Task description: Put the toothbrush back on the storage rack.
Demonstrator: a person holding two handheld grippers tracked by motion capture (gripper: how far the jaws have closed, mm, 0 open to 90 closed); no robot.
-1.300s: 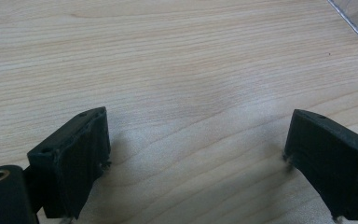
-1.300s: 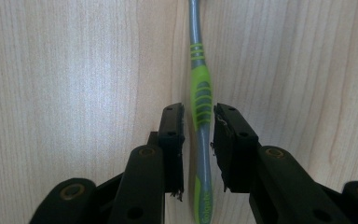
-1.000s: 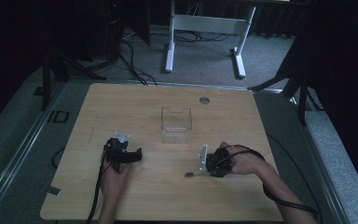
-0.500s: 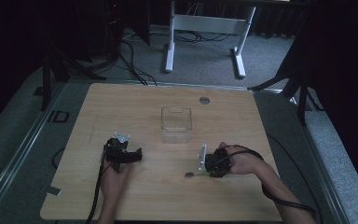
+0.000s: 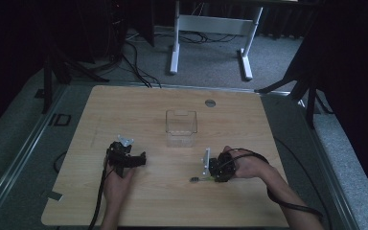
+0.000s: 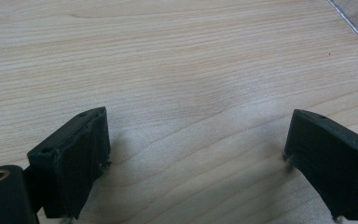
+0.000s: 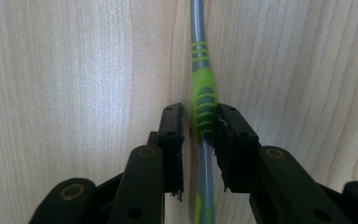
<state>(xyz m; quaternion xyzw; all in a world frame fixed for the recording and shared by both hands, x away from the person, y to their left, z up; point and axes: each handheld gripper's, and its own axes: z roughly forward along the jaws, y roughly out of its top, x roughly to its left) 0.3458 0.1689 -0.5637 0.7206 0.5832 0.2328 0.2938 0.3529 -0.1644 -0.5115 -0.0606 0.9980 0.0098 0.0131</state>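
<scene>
1. Two tools are at work on the wooden surface (image 5: 139, 105): the left tool (image 5: 135, 159) rests with its jaws spread wide over bare wood and holds nothing, and the right tool (image 7: 199, 135) has its jaws drawn in around a toothbrush (image 7: 203, 100).
2. That toothbrush lies flat on the surface, close to the near edge on the person's right, well short of the clear plastic box (image 5: 181, 127) that stands at the middle.
3. In the right gripper view the green ribbed grip section sits between the two pads; one pad touches it and the other stands at a hair's gap or just meets it, so I read the hold as closed on the handle, though lightly.
4. The brush looks light and stiff, with a thin grey shaft that may flex a little.
5. Its smooth shaft is likely slippery, while the rubbery green ribs should give the pads good purchase.
6. The ribbed part is the sensible place to take it, across its narrow width.
7. Because it lies so low, the pads have to reach nearly to the wood, and a thin handle like this could roll or twist if squeezed off-centre.
</scene>
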